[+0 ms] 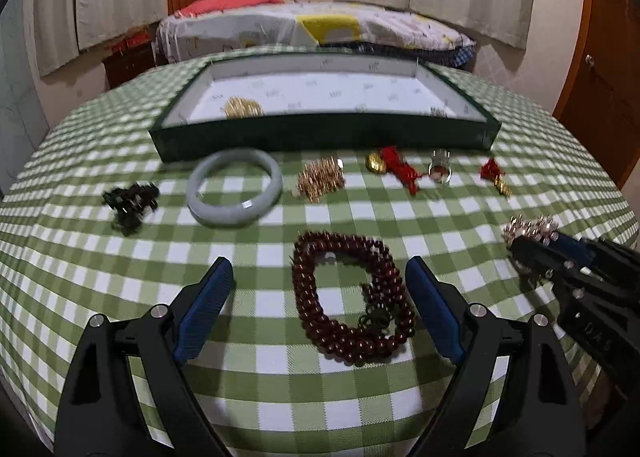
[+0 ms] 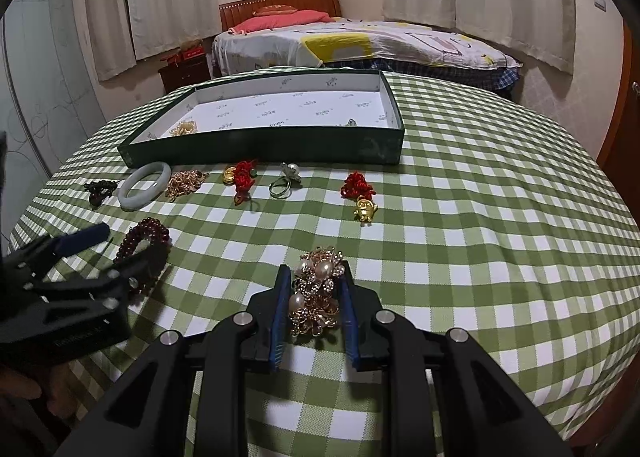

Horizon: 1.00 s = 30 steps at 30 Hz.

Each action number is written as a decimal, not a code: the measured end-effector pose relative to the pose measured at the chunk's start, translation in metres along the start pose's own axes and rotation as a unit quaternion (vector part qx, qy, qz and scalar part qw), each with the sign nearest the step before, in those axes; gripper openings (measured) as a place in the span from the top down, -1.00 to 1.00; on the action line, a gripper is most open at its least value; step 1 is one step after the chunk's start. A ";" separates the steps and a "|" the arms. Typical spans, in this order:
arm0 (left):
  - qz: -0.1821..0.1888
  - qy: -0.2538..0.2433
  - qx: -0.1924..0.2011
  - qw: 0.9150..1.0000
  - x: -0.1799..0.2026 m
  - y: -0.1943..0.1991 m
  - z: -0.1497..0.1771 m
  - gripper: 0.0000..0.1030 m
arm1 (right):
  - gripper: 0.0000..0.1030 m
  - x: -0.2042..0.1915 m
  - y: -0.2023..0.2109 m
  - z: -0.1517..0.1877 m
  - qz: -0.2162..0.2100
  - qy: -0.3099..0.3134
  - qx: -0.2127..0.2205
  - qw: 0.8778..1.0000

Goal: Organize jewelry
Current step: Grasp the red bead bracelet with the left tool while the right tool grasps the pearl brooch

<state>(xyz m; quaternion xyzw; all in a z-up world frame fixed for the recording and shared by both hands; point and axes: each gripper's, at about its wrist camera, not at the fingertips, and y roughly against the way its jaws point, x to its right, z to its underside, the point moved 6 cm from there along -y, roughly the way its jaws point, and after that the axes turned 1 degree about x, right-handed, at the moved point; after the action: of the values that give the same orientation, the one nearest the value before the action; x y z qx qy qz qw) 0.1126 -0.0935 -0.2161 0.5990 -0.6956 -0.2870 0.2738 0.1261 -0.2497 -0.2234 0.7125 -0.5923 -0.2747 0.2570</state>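
- Right gripper [image 2: 314, 297] nearest: blue-padded fingers [image 2: 280, 309] clenched on the pearl brooch [image 2: 318, 289], a lumpy gilt cluster with pearls and small stones, apparently resting on the worktop [image 2: 480, 257]. Judged: pick in hand, not yet carried to the box.
- Left gripper [image 1: 320, 305]: fingers [image 1: 208, 301] spread wide, released, straddling the dark red bead bracelet [image 1: 348, 297]; pads don't touch it. Round glossy beads, multi-loop coil with a small dark knot at its 5 o'clock.
- Worktop cover: green-white gingham cloth, soft, slightly wrinkled.
- Mid row, in left wrist view, beyond the beads: black hair claw [image 1: 130, 203] at 10 o'clock, shiny hard plastic; jade bangle [image 1: 234, 187] at 11, smooth pale-green ring; gold chain heap [image 1: 320, 181] at 12, spiky metallic links.
- Same row, 1 to 2 o'clock: gold ingot charm with red knotted cord [image 1: 394, 169]; ring [image 2: 282, 181] with a pearl top, thin metal band; second red knot charm [image 2: 360, 197] with a gold figure, well apart from the others.
- Far: green box [image 1: 320, 137], shallow rectangular tray, dark outside, white printed paper lining. Inside, a gold chain piece [image 1: 242, 107] at the left end and a small item [image 1: 438, 111] at the right end, too small to identify.
- Progress, judged: early; about two pieces boxed, some eight still out on the cloth, counting the two at the grippers.
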 end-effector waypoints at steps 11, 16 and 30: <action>0.028 0.007 0.016 0.999 0.000 0.006 0.001 0.51 | 0.53 0.001 0.003 -0.002 -0.002 -0.003 0.005 1.000; 0.037 0.012 0.017 0.999 -0.001 0.007 0.001 0.61 | 0.53 0.002 0.003 -0.002 -0.002 -0.003 0.007 1.000; 0.037 0.006 0.038 0.999 0.000 0.017 -0.007 0.62 | 0.53 0.001 0.010 -0.008 -0.005 -0.005 0.024 1.000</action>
<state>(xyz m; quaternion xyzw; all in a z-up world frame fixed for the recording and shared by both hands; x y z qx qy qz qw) 0.1067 -0.0922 -0.1988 0.5848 -0.7257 -0.2465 0.2657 0.1246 -0.2525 -0.2105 0.7198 -0.5966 -0.2652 0.2359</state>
